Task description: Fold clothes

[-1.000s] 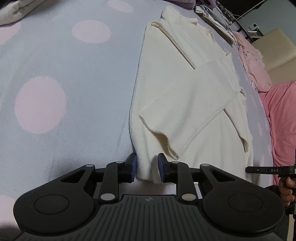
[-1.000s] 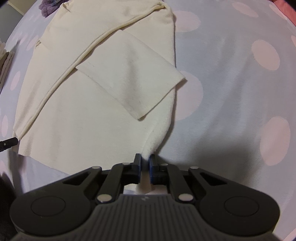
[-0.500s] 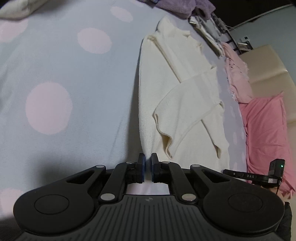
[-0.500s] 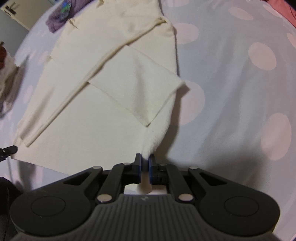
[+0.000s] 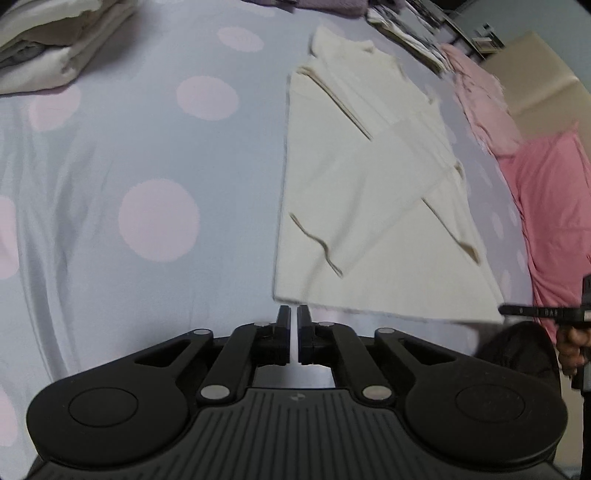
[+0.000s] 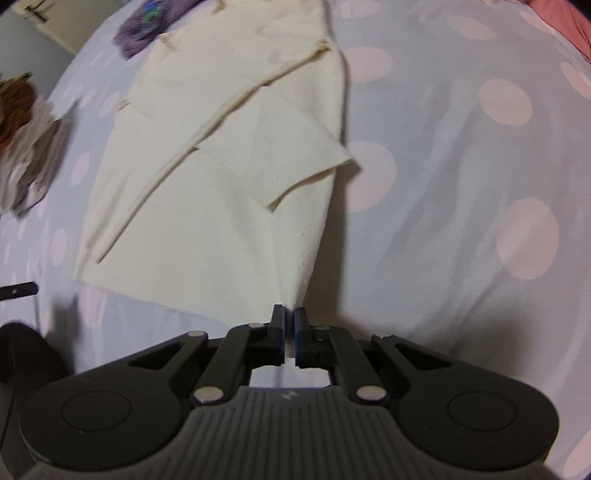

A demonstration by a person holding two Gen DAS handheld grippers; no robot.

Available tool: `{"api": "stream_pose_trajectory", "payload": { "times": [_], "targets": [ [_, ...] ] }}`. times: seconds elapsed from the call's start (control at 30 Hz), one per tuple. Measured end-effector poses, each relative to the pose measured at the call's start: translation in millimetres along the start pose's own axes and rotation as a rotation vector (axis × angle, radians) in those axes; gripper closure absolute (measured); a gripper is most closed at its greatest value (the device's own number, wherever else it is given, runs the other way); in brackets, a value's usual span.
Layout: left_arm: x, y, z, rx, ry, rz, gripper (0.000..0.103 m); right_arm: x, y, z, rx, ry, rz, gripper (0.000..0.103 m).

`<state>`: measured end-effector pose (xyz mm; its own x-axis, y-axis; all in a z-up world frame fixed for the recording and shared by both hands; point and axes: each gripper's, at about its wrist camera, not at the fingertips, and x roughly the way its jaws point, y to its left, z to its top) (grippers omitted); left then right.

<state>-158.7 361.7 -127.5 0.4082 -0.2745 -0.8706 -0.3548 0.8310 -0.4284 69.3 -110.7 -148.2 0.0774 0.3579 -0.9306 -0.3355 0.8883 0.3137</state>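
Left wrist: pink quilt [image 5: 554,192], right wrist: purple cloth [image 6: 142,27]

Bedding around the work
Dotted sheet [image 5: 155,155]; pink quilt [image 5: 554,206] on one side, purple cloth [image 6: 142,27] at the far end.

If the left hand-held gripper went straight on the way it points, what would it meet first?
Probably the hem corner of the cream garment, lying just beyond the left hand-held gripper on the dotted sheet; depth is unclear.
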Motion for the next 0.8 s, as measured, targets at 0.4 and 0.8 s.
{"api": "stream_pose_trajectory", "payload": {
  "times": [0.4,0.8],
  "targets": [
    [62.8,-16.9,30.7,0.028,0.085,0.030,0.059,24.6,-16.8,23.8,0.098,0.050,-0.043,0.052],
    [89.4,-11.4,40.0,0.007,0.164,0.043,0.062,60.0,-19.6,36.4,0.108,0.164,0.012,0.068]
  ]
}}
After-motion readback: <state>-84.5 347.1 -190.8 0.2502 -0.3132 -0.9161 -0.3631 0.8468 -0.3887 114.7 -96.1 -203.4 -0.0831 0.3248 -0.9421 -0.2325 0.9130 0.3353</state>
